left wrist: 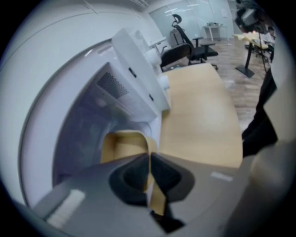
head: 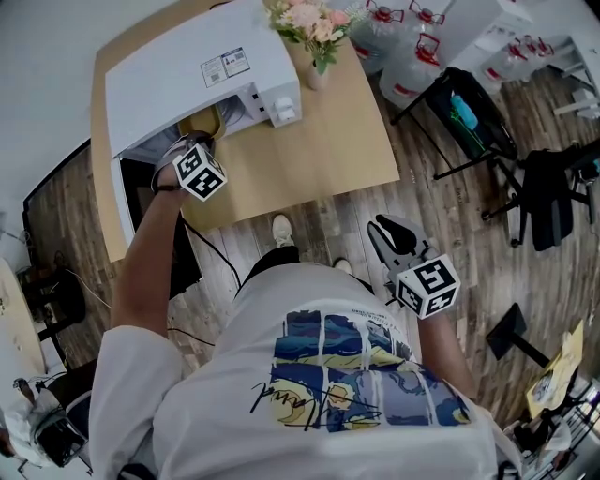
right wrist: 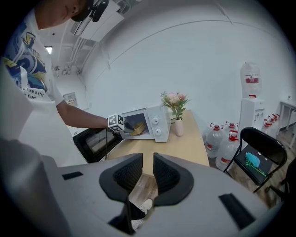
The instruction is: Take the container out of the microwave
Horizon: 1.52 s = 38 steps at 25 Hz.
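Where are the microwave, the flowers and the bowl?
microwave [head: 187, 75]: head view, on its white top.
flowers [head: 311, 19]: head view, on the pink blooms.
bowl [left wrist: 124, 147]: left gripper view, on its tan side.

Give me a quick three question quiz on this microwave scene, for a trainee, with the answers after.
1. True or false: the microwave has its door standing open.
2. What is the left gripper shut on? A: the vase. B: the rim of the tan container. C: a microwave dial.
3. Fill in: the right gripper holds ____.
Key: 1 true. 2 B. 3 nothing; its jaws stand slightly apart, and only the floor shows through the gap.
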{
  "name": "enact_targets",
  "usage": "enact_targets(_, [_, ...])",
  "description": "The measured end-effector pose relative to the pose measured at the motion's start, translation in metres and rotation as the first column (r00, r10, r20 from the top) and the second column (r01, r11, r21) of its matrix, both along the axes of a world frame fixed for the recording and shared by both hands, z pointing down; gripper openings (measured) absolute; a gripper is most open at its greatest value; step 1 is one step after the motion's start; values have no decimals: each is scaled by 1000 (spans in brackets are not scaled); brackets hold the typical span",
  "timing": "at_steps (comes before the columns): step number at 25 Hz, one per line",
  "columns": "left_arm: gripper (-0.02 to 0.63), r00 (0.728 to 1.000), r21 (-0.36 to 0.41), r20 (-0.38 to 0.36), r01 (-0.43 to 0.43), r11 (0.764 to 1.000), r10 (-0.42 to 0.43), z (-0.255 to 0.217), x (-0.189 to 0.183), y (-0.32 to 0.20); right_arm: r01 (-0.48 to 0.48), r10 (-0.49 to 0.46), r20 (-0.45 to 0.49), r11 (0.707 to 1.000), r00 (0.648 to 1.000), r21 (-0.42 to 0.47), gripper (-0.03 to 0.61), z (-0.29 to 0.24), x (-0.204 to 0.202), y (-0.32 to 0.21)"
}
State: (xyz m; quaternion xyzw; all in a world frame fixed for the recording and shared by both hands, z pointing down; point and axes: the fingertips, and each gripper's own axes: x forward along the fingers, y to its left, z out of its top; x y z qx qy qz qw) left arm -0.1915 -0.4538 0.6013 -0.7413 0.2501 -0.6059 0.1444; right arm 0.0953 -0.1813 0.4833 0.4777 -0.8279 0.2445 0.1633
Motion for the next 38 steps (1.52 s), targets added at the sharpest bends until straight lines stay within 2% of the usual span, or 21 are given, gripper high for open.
enact_targets(6, [18,998,-16,-52,26,1000,-27,-13,16,29,22,-22,-3,1000,1000,9,60,1,9,15])
enact_targets(12, [18,997,-10,-71,22,1000,-23,-31,34,66,46,-46,-2,999,999,22,54,-1,18,39])
enact_targets(23, [18,988,-53,-149,36,998,-44,-67,67,153,100,-100,-1,994,995,40,38,-1,29,82])
enact_targets(38, [18,983,-123,-184,-48,991,25,-114,112,289,176,-177,3,982,984,73,21,-4,35,122])
